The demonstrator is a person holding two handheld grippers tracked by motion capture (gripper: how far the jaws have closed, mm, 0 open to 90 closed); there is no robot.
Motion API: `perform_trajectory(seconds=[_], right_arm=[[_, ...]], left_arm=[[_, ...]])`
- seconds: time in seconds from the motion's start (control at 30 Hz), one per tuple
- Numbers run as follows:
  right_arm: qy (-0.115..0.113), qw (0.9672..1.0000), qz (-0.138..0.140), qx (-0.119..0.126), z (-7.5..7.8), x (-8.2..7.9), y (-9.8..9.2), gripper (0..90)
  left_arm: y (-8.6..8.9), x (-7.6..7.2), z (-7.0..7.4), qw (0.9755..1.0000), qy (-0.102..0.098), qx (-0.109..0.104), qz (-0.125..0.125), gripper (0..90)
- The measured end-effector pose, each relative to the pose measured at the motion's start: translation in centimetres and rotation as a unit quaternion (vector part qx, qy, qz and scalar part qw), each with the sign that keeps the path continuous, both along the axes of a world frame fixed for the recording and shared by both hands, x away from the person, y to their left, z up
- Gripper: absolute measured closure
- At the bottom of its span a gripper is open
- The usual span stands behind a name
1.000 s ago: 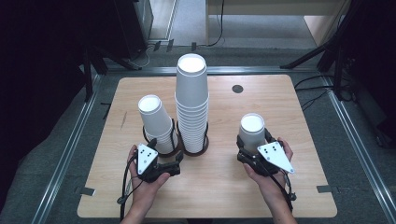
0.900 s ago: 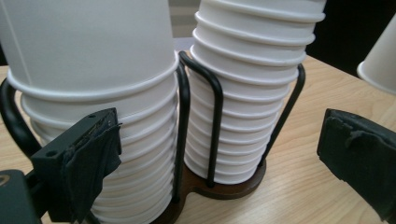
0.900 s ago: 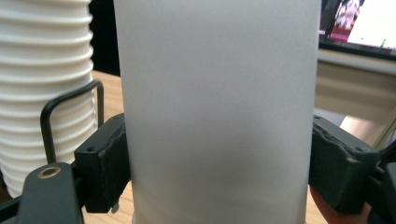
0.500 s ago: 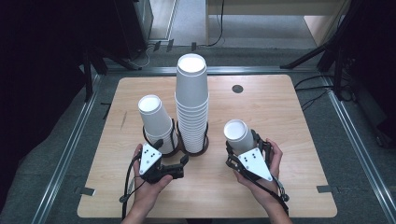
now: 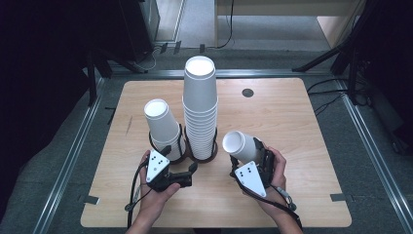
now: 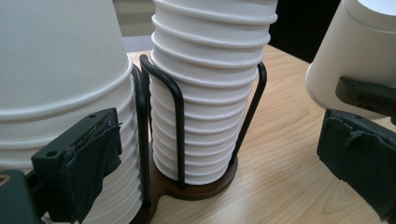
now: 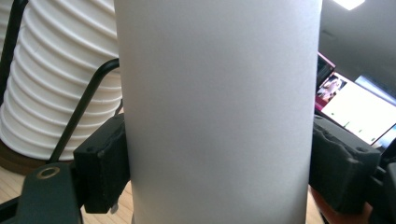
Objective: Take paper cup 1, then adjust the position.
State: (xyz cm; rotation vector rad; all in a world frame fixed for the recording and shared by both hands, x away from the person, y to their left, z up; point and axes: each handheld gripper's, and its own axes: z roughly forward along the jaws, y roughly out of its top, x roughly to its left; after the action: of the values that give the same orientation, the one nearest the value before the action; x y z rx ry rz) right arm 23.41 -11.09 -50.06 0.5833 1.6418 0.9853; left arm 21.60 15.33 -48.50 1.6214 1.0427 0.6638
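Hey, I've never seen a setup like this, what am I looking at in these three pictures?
A person sits at a wooden table holding a hand-operated gripper in each hand. One picture comes from a camera overhead; the other two come from cameras riding on the grippers, looking along their black jaws. On the table stands a wire holder with a tall stack of white paper cups and a shorter stack beside it. The right gripper is shut on a single cup, tilted toward the tall stack. The left gripper sits at the shorter stack, jaws open.

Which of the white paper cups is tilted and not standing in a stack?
The single cup clamped in the right gripper; it leans left, while the others sit nested upright in two stacks.
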Motion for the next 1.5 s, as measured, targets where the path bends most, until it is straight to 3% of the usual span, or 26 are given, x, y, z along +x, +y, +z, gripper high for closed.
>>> perform_trajectory(seconds=[0.33, 0.6, 0.77, 0.93, 0.97, 1.03, 1.13, 1.37, 1.5], right_arm=[[-0.023, 0.9987, 0.008, -0.045, -0.5, -0.4, 0.7, 16.8], [-0.052, 0.9948, 0.005, -0.087, -1.0, -0.6, 1.0, 16.7], [-0.065, 0.9921, 0.008, -0.107, -1.3, -0.7, 1.1, 16.6], [-0.077, 0.9882, 0.023, -0.130, -1.7, -1.2, 1.7, 16.6], [-0.077, 0.9882, 0.023, -0.130, -1.7, -1.2, 1.7, 16.6], [-0.084, 0.9861, 0.030, -0.140, -1.9, -1.4, 2.1, 16.5], [-0.086, 0.9854, 0.033, -0.143, -1.9, -1.5, 2.3, 16.5], [-0.102, 0.9793, 0.047, -0.168, -2.0, -2.0, 2.8, 16.5], [-0.103, 0.9780, 0.053, -0.174, -2.1, -2.2, 3.2, 16.5]], left_arm=[[-0.3, -0.1, 0.0, 0.9999, 0.002, 0.002, -0.010, 0.0], [-0.5, -0.2, 0.1, 0.9998, 0.000, 0.004, -0.018, 0.0], [-0.4, -0.2, 0.3, 0.9993, 0.002, -0.006, -0.036, 0.0], [-0.3, -0.3, 0.9, 0.9960, -0.003, -0.010, -0.089, 0.0], [-0.3, -0.3, 0.9, 0.9960, -0.003, -0.010, -0.089, 0.0], [-0.3, -0.3, 1.1, 0.9939, 0.005, -0.020, -0.109, 0.0], [-0.2, -0.3, 1.2, 0.9929, 0.008, -0.023, -0.117, 0.0], [-0.2, -0.3, 1.6, 0.9912, 0.010, -0.027, -0.129, 0.0], [-0.5, -0.4, 1.6, 0.9891, 0.014, -0.031, -0.143, 0.1]])
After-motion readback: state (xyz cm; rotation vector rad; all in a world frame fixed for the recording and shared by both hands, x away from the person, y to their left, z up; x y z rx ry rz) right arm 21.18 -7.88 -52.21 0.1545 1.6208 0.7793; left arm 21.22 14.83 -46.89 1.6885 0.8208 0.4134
